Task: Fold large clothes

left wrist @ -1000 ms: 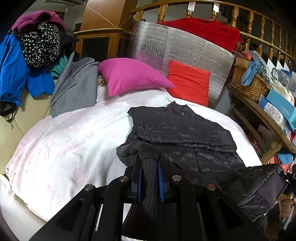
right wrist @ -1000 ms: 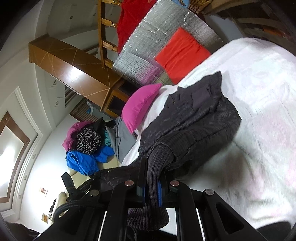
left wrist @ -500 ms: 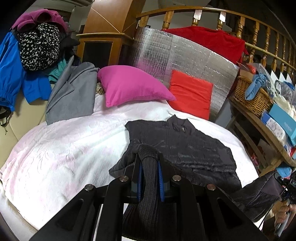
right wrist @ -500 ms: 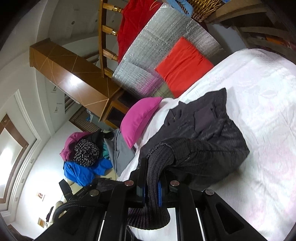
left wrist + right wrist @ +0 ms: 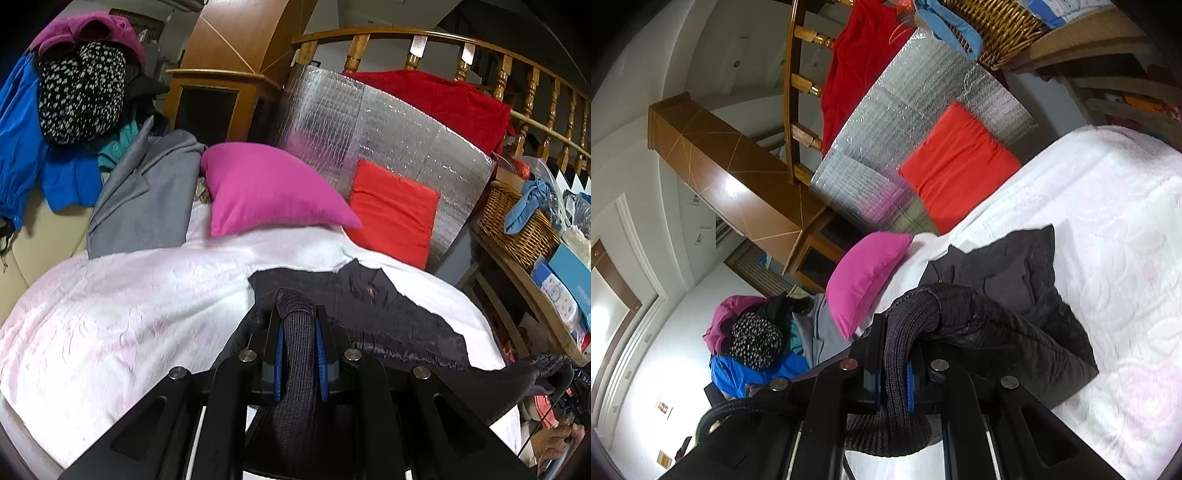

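Observation:
A black quilted jacket with ribbed knit hem lies on the white bed cover, collar toward the pillows. My left gripper is shut on the ribbed hem at the jacket's near left corner and holds it lifted. My right gripper is shut on the ribbed hem at the other corner, also lifted. The jacket bunches below it on the white cover. The right gripper and its hand show at the left wrist view's far right edge.
A pink pillow and a red cushion lean on a silver foil panel at the bed's head. A grey coat and piled clothes lie left. A shelf with a wicker basket stands right.
Both grippers have carried the jacket's hem up and forward toward the collar. The lower part of the jacket has left the bed and now folds over the upper part.

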Motion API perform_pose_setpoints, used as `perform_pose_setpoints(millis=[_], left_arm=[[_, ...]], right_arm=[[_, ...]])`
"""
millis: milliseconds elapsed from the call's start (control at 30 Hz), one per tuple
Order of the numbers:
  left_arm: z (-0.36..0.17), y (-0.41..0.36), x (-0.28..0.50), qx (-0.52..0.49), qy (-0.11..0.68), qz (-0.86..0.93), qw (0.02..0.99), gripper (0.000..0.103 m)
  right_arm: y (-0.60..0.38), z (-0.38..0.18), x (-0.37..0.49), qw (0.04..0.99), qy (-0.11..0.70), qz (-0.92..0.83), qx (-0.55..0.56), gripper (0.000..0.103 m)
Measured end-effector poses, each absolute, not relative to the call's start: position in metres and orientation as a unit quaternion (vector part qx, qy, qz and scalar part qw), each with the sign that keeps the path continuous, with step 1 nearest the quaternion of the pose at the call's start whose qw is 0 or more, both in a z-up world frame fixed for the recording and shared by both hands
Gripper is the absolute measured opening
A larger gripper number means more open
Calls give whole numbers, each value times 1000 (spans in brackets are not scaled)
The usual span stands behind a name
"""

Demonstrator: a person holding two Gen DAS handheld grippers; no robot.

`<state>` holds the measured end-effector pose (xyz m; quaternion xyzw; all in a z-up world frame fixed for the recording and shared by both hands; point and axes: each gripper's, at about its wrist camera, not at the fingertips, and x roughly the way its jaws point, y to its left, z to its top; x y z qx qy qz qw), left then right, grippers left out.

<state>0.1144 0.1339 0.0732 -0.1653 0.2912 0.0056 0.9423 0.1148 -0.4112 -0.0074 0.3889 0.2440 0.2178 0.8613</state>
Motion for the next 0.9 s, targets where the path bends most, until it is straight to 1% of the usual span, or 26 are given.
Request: perform_pose_setpoints(millis=[267,600,733,900], left_arm=[[86,129,148,-158,278,16,947,16],[95,119,215,-140,270,18,952,16],[93,112,248,-127,271,21,954,16],[74,105,297,-105,296,25,949,16]], right_arm=[[-413,11,156,872,229,207,380,9],[-411,25,213,887,222,184,360,9],[-409,30,246,899,226,167,335,9],[-408,22,297,906,249,142,312,8]])
